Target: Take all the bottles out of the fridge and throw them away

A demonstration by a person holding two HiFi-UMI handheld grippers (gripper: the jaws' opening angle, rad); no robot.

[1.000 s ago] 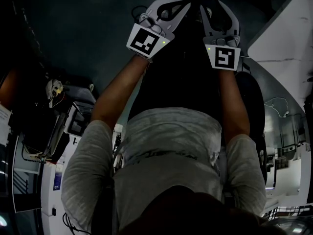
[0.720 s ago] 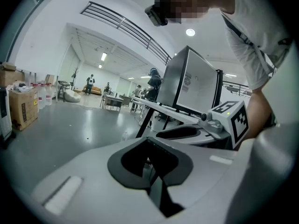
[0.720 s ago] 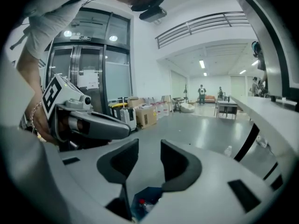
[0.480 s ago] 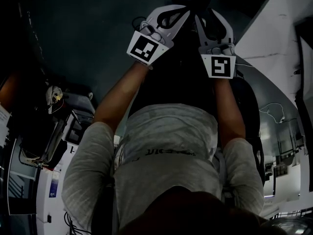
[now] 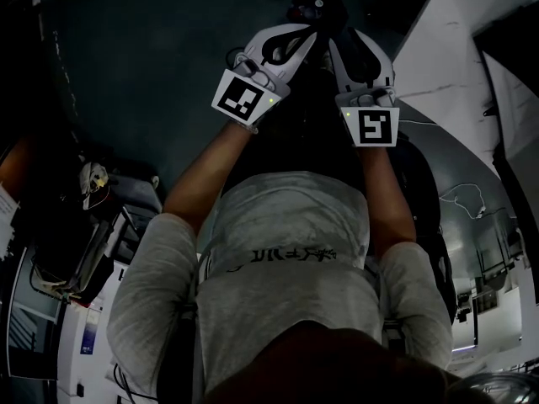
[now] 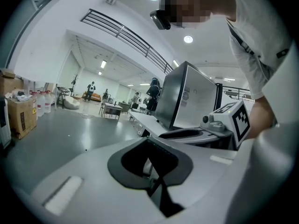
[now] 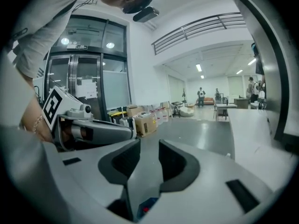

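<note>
Two grippers have risen side by side toward the top of the head view over the last second, and more of a white counter (image 5: 459, 66) now shows at the right. I hold them out in front of my chest, pointing a little below level.

The left gripper (image 6: 152, 162) has its dark pads pressed together, with nothing caught in them. The right gripper (image 7: 148, 153) has just been closing a little, but its pads stand apart and only bare floor shows through the gap.

No bottle is in either tool, and no view shows one close by. The nearest candidate for the fridge is a steel-fronted cabinet (image 6: 187, 97) standing on the counter ahead of the left gripper. I cannot tell whether its door is open. With both hands lifted and empty, I judge that this fits either a reach for a bottle or a return from dropping one. I see no bin.

The floor (image 6: 60, 134) is polished grey and reflects the ceiling lights. The room is a tall, bright hall with a balcony railing (image 6: 126, 36) overhead. Glass doors (image 7: 88, 87) stand to the left in the right gripper view. Cardboard boxes (image 7: 145, 122) and white jugs (image 7: 161, 113) line the wall beyond them. A few people (image 6: 89, 90) stand far off among tables.
</note>
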